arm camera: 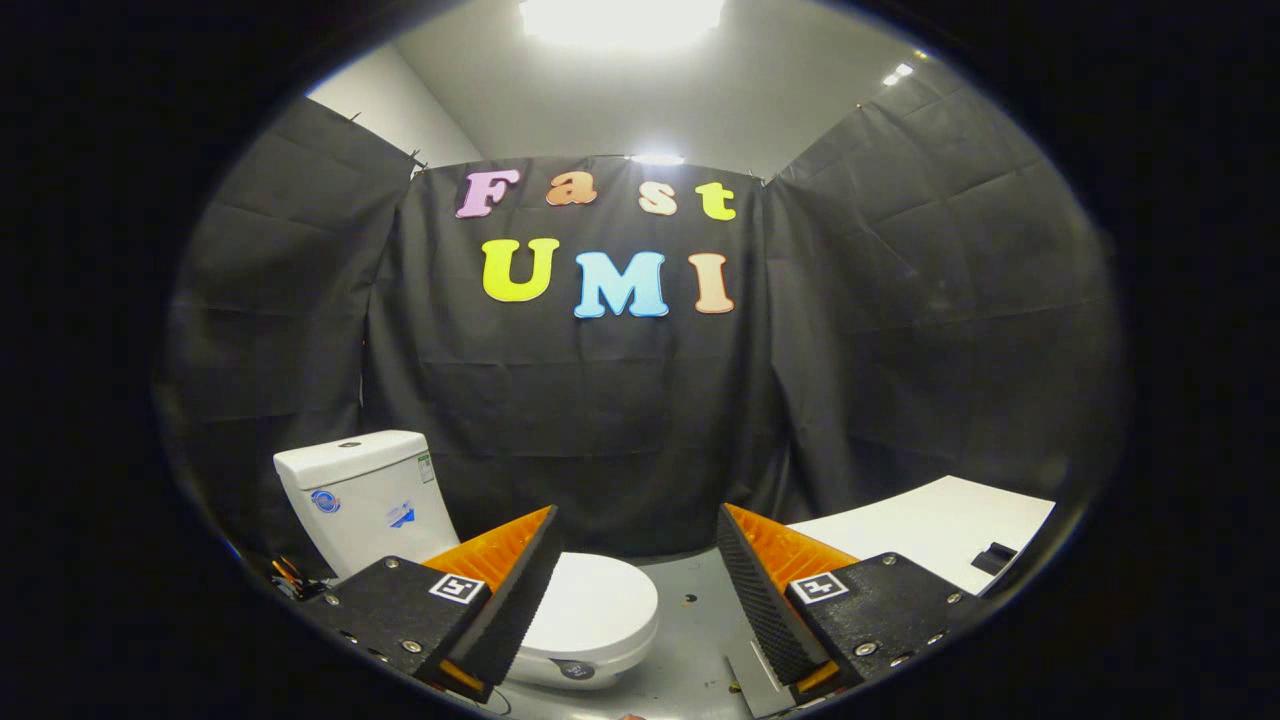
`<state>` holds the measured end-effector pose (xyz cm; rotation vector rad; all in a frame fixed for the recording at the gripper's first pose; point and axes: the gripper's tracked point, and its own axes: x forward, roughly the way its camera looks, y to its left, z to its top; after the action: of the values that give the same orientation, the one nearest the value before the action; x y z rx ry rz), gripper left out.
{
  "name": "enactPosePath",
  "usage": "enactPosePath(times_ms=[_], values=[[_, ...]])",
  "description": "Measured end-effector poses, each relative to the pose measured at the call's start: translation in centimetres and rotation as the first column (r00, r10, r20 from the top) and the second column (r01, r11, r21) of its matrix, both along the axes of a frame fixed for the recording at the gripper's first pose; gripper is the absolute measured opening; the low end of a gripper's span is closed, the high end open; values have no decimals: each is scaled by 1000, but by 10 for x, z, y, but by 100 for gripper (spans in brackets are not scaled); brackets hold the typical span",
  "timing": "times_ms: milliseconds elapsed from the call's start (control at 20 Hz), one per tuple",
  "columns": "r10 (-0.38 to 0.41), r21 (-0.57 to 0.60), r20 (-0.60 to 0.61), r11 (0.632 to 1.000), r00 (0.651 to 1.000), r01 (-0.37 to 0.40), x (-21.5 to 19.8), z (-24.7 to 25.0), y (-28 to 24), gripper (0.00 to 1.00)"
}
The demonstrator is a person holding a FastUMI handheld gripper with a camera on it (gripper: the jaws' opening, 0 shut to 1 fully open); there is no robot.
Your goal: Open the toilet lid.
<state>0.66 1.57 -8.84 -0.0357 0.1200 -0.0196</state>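
Ahead: black cloth wall point(620, 420) across the back of the booth, ceiling light point(620, 15) glaring above. White worktop point(930, 525) beyond the right finger, a small dark object point(993, 556) near its edge. White toilet point(560, 620) down on the grey floor point(690, 640), partly behind the left finger, cistern point(362, 495) upright against the cloth. Toilet lid point(590, 605) shut flat over the bowl, just beyond the left fingertip. Gripper point(637, 575) held above floor level, jaws wide apart, clamped on nothing, 2 fingers point(500, 600) clear of the lid.
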Motion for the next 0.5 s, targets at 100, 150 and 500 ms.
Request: enactPosePath(times_ms=[100, 150, 500], values=[[5, 30, 0, 1000, 1000, -5, 3, -2, 6, 95], [13, 59, 3, 998, 1000, -13, 3, -2, 11, 95], [-26, 207, -50, 978, 998, 36, 11, -19, 29, 95]])
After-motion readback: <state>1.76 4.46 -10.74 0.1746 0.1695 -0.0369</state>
